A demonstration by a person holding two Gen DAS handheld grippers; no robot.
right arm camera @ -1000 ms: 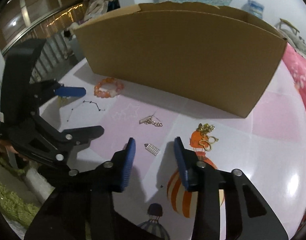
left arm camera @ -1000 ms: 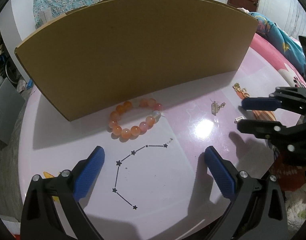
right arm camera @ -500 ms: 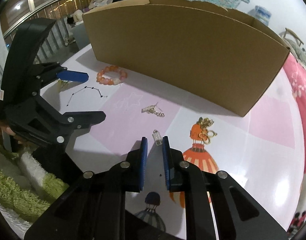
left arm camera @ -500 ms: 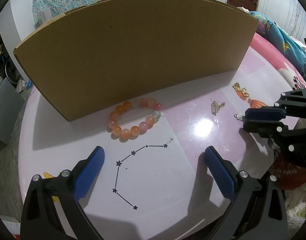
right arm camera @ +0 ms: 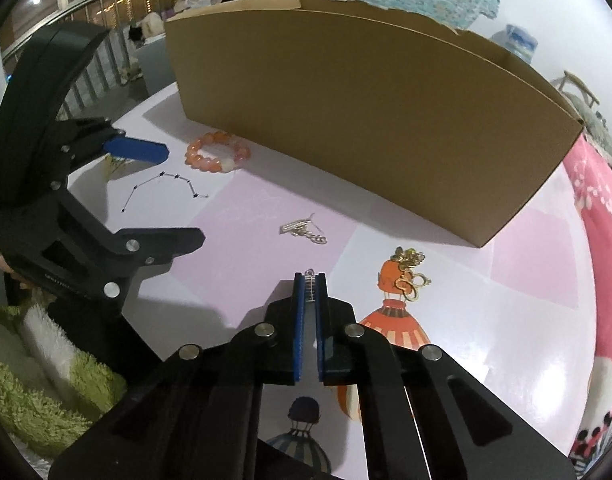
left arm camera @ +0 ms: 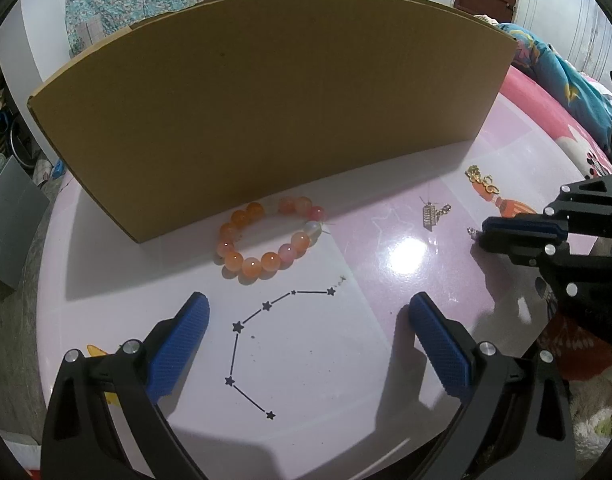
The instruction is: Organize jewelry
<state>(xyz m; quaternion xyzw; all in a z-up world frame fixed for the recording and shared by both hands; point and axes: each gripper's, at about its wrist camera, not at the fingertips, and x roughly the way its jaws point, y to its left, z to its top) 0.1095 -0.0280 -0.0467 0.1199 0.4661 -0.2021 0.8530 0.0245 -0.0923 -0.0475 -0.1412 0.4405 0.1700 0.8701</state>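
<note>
My right gripper [right arm camera: 310, 280] is shut on a small silver earring [right arm camera: 310, 286], held just above the table; in the left wrist view the right gripper [left arm camera: 484, 234] shows at the right with the earring's tip [left arm camera: 472, 233] sticking out. My left gripper [left arm camera: 306, 312] is open and empty, low over the table in front of an orange bead bracelet [left arm camera: 265, 240]. A second silver earring [right arm camera: 303, 230] lies on the table ahead of the right gripper. A gold jewelry piece [right arm camera: 410, 274] lies to its right. A tall cardboard box [right arm camera: 366, 120] stands behind them.
The table top [left arm camera: 346, 360] is glossy pink and white with a printed star constellation [left arm camera: 261, 328] and cartoon pictures. A green and white fluffy cloth [right arm camera: 33, 380] lies at the table's near left edge. A pink and blue blanket [left arm camera: 554, 76] lies at the far right.
My right gripper has closed on the small silver earring and lifted it slightly off the table. My left gripper has stayed still and open.
</note>
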